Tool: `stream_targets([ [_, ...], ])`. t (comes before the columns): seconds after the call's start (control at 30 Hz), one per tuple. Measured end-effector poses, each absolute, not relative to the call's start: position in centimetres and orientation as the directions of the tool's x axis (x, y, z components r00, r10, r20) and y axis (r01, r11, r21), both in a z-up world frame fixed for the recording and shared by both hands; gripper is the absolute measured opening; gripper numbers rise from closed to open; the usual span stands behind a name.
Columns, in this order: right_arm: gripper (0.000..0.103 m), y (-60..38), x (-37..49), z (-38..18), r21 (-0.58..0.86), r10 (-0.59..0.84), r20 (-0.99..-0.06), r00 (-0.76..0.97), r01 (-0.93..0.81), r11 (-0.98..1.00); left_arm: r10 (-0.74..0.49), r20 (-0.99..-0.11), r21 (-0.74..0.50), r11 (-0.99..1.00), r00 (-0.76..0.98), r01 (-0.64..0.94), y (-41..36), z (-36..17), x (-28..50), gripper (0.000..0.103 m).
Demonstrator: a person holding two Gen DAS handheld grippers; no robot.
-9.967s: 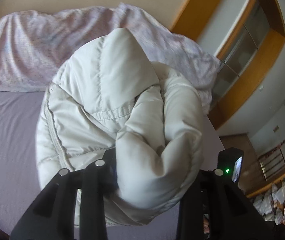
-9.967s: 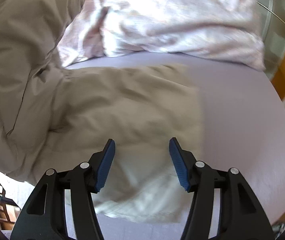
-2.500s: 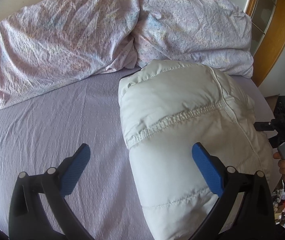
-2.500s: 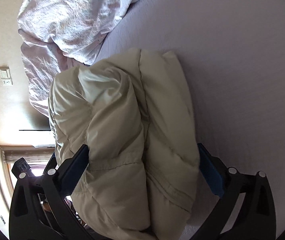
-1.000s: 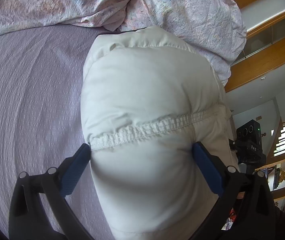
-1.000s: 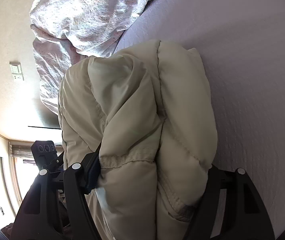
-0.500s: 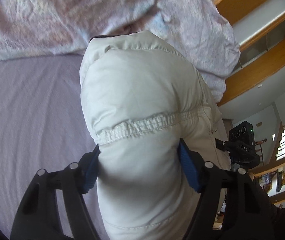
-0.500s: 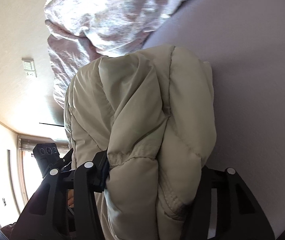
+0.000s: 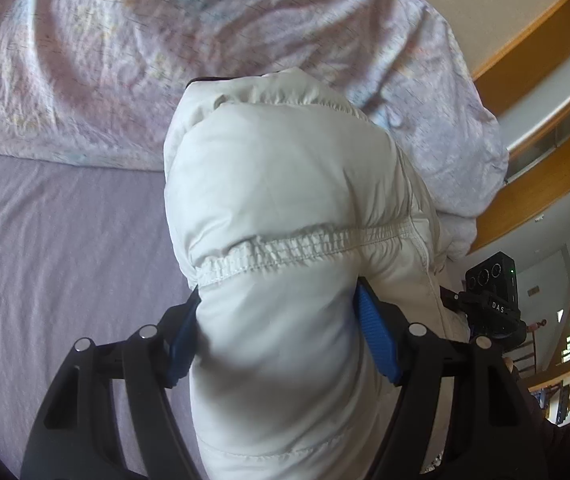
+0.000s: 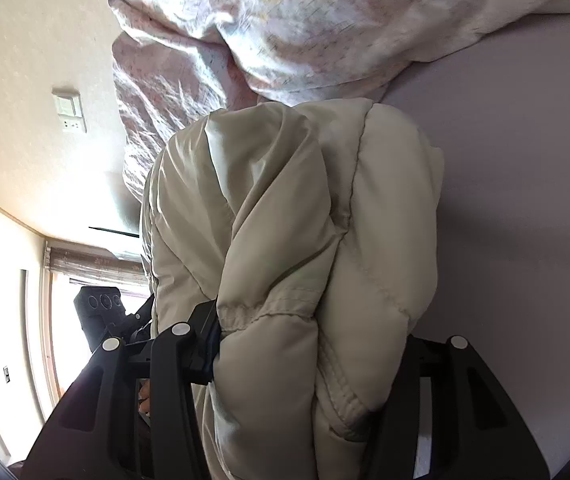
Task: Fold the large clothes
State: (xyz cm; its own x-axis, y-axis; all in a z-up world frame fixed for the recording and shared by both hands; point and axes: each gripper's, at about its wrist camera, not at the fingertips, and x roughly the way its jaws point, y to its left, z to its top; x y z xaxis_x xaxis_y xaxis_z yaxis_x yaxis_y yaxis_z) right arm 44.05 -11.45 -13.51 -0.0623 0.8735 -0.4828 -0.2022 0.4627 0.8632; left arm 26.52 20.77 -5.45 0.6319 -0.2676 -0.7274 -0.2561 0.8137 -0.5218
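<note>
Between both grippers sits the folded puffer jacket: left gripper and right gripper each clamp one end above the lilac bedsheet.

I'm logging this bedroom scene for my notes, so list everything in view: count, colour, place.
puffer jacket: one, off-white, folded bundle clamped at both ends, above the bed
bed sheet: one, lilac, under the bundle
duvet: one, pale floral, crumpled at the head of the bed
wall switch: one, white, wall beside the bed
wood trim: orange-brown, right wall
left gripper: one, black with blue pads, shut on the jacket
right gripper: one, black, shut on the jacket
</note>
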Motion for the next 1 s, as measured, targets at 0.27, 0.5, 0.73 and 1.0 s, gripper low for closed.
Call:
stream_targets([
  [0.27, 0.049, -10.2, 43.8, -15.1, 0.841, 0.85, -0.524, -0.049, -0.187, 0.508, -0.195, -0.772, -0.451, 0.839, 0.605, -0.306, 21.7, -7.9, 26.9, 0.071],
  [0.5, 0.067, -11.0, 42.8, -13.7, 0.758, 0.778, -0.627, 0.026, -0.208, 0.618, -0.097, -0.808, -0.349, 0.873, 0.581, -0.34, 20.4, -7.3, 27.8, 0.079],
  [0.73, 0.076, -12.6, 41.4, -9.4, 0.628, 0.686, -0.711, 0.154, -0.301, 0.718, 0.083, -0.788, -0.175, 0.92, 0.609, -0.351, 18.6, -3.9, 26.9, 0.089],
  [1.0, 0.077, -12.3, 40.3, -3.4, 0.456, 0.604, -0.709, 0.364, -0.417, 0.786, 0.124, -0.738, -0.127, 0.94, 0.664, -0.317, 15.4, -1.5, 26.9, 0.091],
])
